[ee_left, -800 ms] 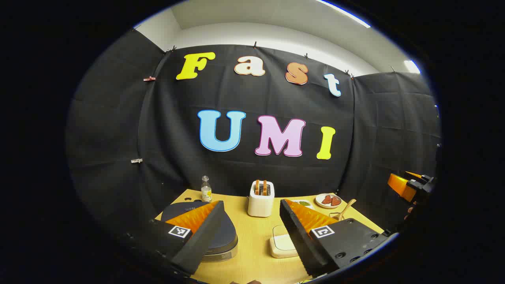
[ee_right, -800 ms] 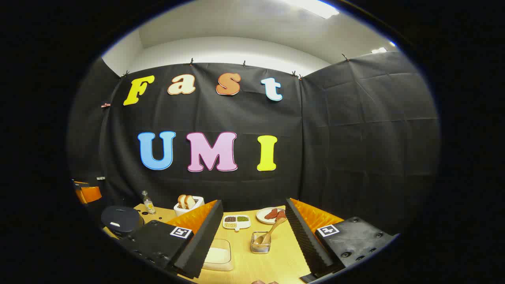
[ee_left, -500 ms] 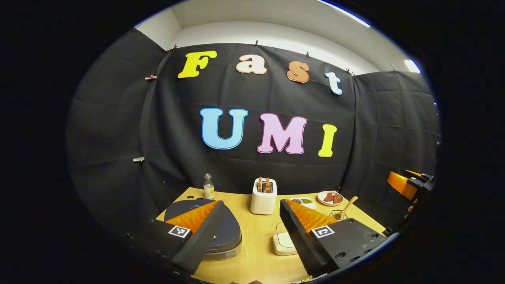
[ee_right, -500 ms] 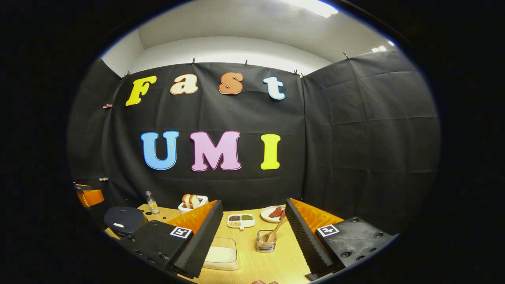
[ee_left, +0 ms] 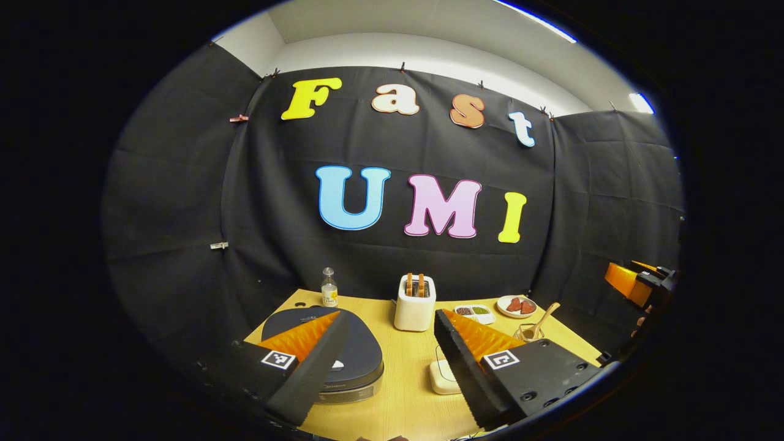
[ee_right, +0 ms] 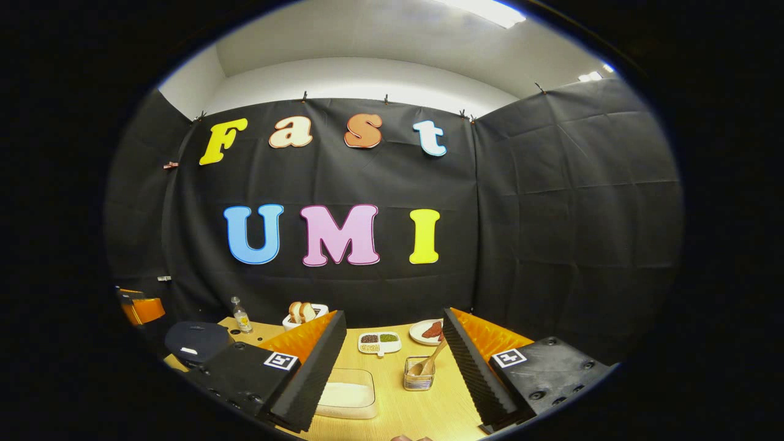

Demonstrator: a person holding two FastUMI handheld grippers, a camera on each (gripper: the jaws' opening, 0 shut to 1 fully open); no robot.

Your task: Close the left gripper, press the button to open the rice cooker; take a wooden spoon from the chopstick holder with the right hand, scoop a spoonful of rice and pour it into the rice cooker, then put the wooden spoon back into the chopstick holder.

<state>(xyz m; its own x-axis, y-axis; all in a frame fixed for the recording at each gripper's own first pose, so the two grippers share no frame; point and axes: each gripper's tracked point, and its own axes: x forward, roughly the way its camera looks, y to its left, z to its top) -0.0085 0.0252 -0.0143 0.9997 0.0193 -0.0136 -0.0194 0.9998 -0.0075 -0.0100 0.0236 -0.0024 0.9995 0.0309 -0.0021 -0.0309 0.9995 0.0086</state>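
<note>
The rice cooker (ee_left: 362, 354), round with a dark closed lid, sits at the table's left, partly behind my left finger; it also appears in the right gripper view as the cooker (ee_right: 195, 340). My left gripper (ee_left: 389, 315) hangs open above the table's near edge, nothing between its fingers. A wooden spoon (ee_right: 432, 358) leans in a wire chopstick holder (ee_right: 418, 381), just ahead of my open right gripper (ee_right: 393, 315). The clear rice container (ee_right: 349, 395) lies to the holder's left. The spoon (ee_left: 542, 317) and rice container (ee_left: 442, 376) show in the left gripper view too.
A white toaster (ee_left: 414, 304) with toast stands mid-table, a small bottle (ee_left: 329, 288) behind the cooker. A divided seasoning dish (ee_right: 378, 342) and a plate (ee_right: 429, 331) with red pieces sit at the back. The right gripper (ee_left: 637, 285) shows far right, the left gripper (ee_right: 141, 306) far left.
Both views have shifted so the table objects sit higher and more of the cooker lid and tabletop shows. Both grippers stay open, holding nothing.
</note>
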